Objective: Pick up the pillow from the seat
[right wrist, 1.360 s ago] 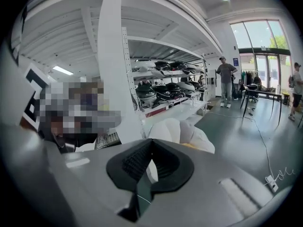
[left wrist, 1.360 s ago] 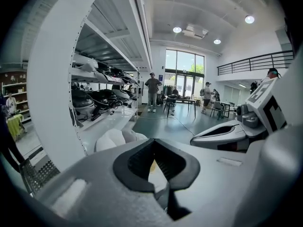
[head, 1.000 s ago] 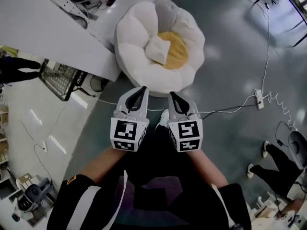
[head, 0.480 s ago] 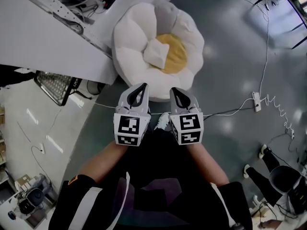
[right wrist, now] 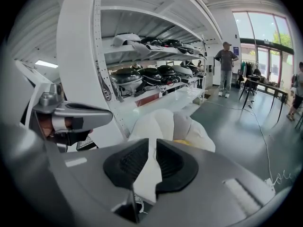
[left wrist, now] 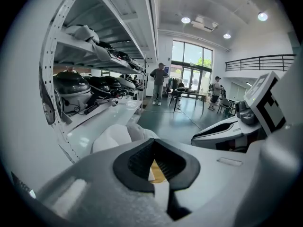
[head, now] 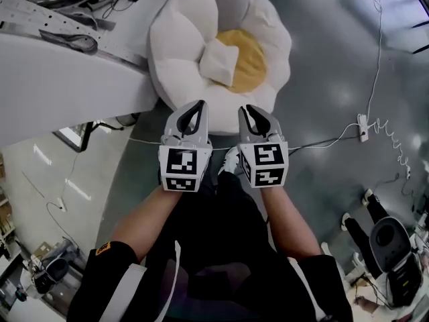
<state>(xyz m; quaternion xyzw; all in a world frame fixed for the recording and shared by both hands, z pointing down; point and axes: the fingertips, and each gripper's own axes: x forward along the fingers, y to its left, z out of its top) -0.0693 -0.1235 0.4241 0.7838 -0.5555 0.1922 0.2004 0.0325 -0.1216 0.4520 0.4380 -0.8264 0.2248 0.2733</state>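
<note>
A white flower-shaped seat (head: 175, 42) with a yellow centre (head: 253, 62) stands on the grey floor. A white pillow (head: 219, 63) lies on it, left of the centre. Both grippers hover side by side just short of the seat's near rim, touching nothing. My left gripper (head: 198, 104) has its tips together, and the left gripper view shows the seat (left wrist: 116, 135) past my left gripper (left wrist: 154, 143). My right gripper (head: 245, 108) has just been opening: a narrow gap shows between its pads, with nothing in it. The seat (right wrist: 163, 122) lies ahead of my right gripper (right wrist: 152, 143).
A white shelf unit (head: 60, 79) stands against the seat's left side, loaded with dark gear (left wrist: 90, 86). A cable and power strip (head: 362, 127) lie on the floor at right. People stand far off (left wrist: 159, 82), and one is at the lower right (head: 372, 213).
Both grippers have moved forward toward the seat, which now sits closer to their tips. The white shelf fills more of the left side of the view.
</note>
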